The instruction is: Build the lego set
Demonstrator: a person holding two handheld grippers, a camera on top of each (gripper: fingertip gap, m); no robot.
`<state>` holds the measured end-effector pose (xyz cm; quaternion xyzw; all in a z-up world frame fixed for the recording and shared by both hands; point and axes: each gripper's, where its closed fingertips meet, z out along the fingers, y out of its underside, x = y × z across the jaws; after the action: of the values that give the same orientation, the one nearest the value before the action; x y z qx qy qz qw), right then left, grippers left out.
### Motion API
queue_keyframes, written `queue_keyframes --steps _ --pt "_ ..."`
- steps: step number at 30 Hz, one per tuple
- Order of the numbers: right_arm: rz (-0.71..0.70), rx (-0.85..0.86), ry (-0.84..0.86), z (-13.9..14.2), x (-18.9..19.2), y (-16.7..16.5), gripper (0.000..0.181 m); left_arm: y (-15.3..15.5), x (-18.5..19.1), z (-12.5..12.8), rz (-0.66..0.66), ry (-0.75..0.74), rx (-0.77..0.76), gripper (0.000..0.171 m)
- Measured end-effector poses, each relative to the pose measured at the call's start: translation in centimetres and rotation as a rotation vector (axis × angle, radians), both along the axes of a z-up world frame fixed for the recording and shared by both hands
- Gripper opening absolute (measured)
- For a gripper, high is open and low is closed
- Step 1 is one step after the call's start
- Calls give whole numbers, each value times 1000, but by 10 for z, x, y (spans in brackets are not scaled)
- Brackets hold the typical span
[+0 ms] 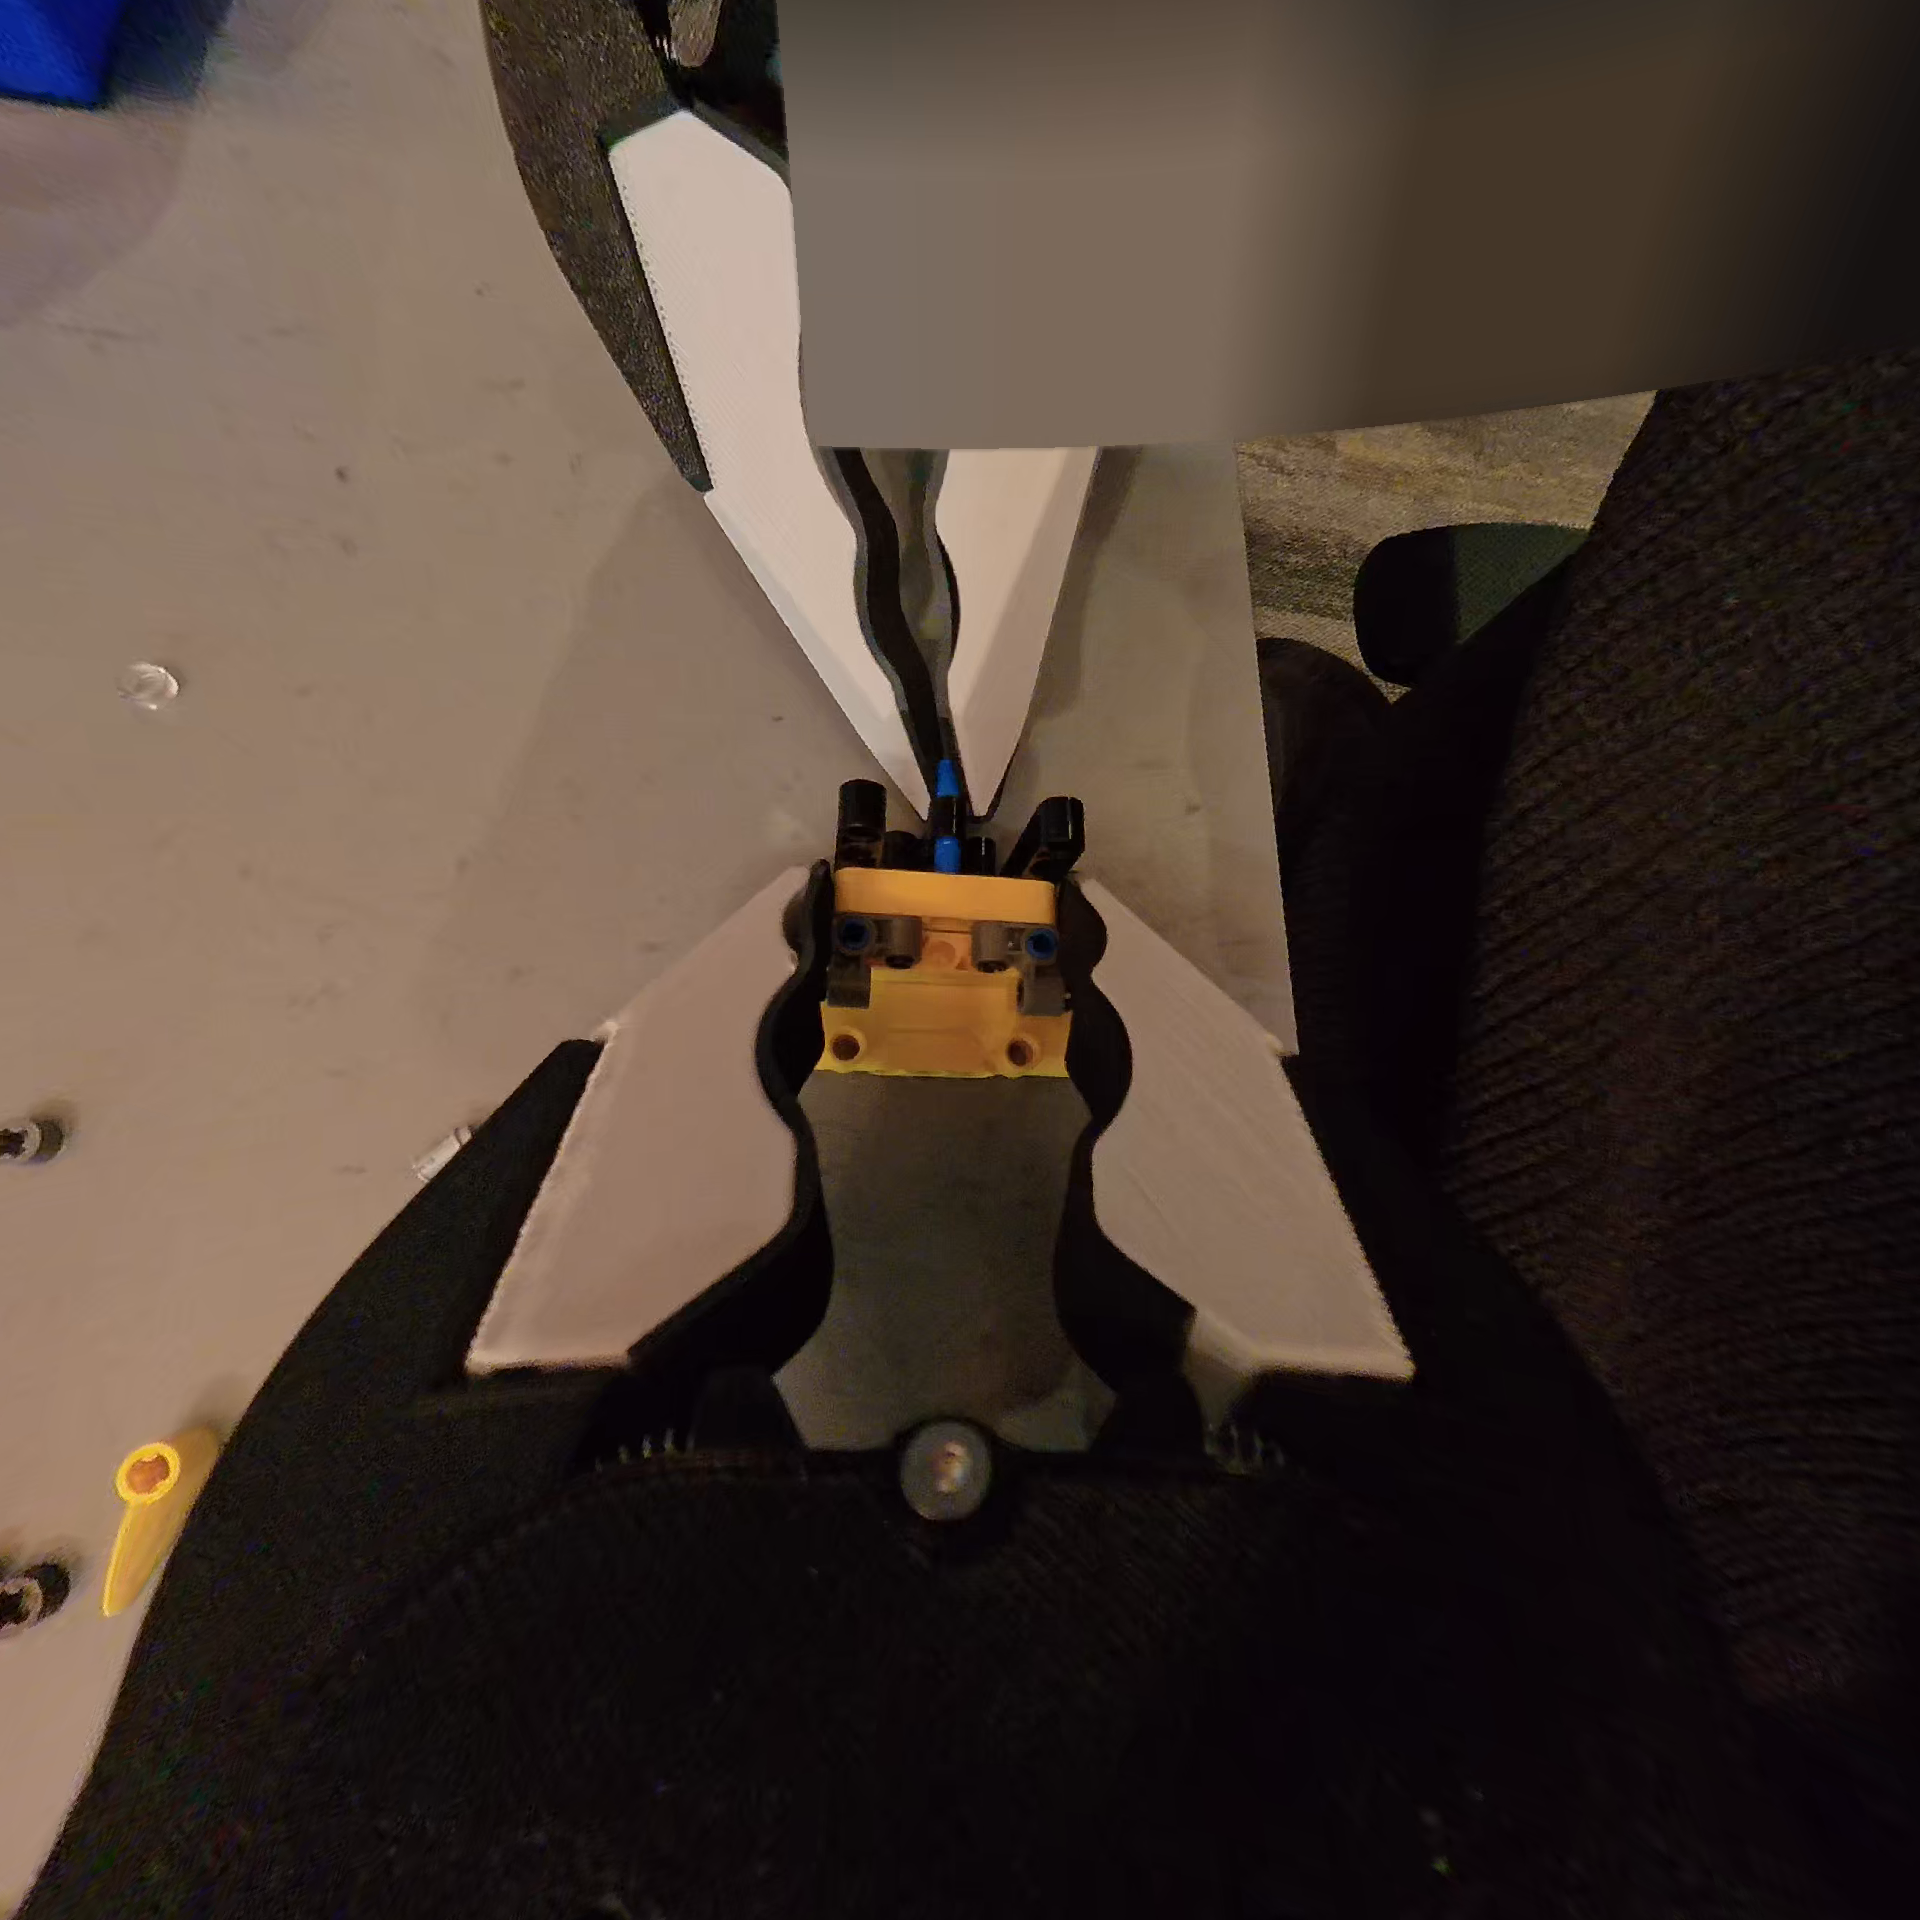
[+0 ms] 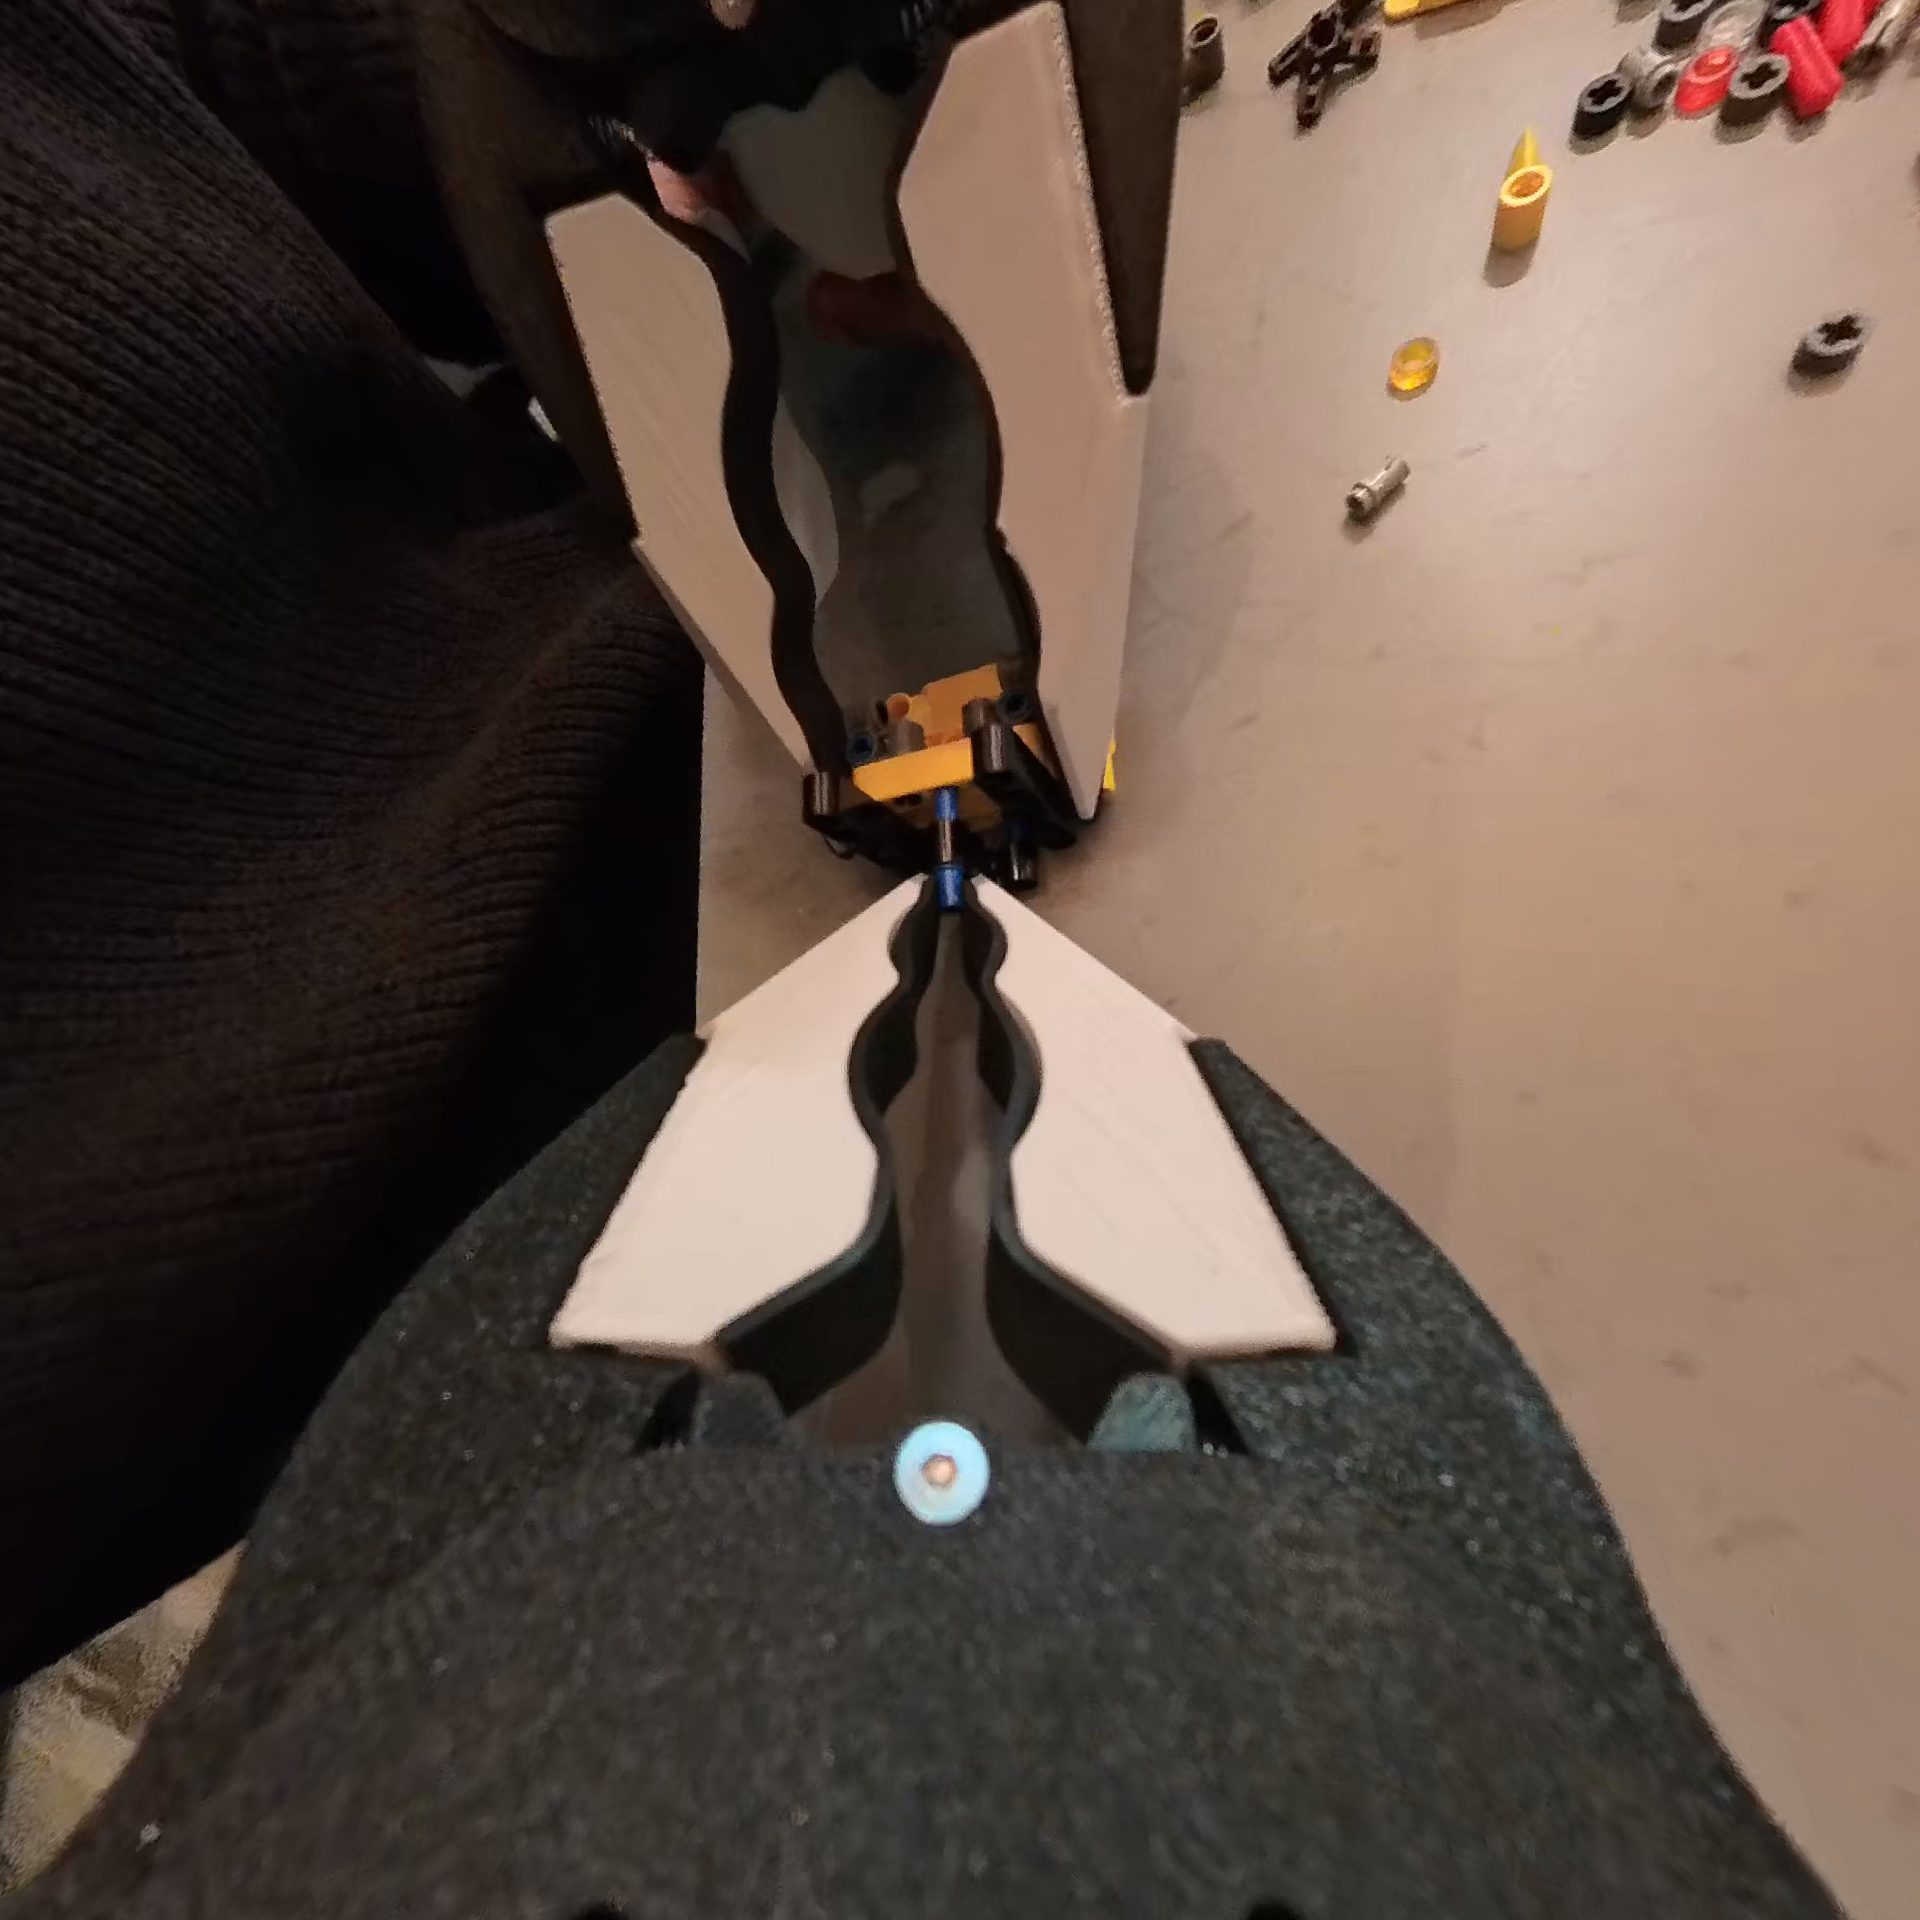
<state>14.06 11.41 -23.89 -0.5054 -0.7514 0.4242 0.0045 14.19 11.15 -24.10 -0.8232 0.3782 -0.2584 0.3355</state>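
Observation:
My left gripper is shut on a small yellow and black brick assembly, held between its white fingers above the table. My right gripper is shut on a thin blue pin whose far end meets the top of that assembly. In the left wrist view the right gripper comes in from above, its tips on the blue pin. In the right wrist view the left gripper hangs in from above with the assembly at its tips. The two grippers face each other tip to tip.
The pale table bears loose parts at the right: a yellow cone, an orange round stud, a grey pin, black and red pieces. A dark knitted sleeve fills the left. A yellow cone lies left. Both grippers' tips are close together, under 4 cm apart.

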Motion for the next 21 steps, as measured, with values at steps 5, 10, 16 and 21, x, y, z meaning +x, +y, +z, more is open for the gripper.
queue_keyframes --steps 5,10,16,21 --pt "35 46 -17 0 0 0 2 0 0 0 0 0 -1 41" --pt "91 67 -28 0 -1 0 1 0 0 0 0 -5 -9 41" --pt "-5 14 -9 0 -4 0 1 1 0 -1 12 4 -8 42" --pt "-118 35 24 0 -6 1 1 1 0 -2 16 5 -10 42"
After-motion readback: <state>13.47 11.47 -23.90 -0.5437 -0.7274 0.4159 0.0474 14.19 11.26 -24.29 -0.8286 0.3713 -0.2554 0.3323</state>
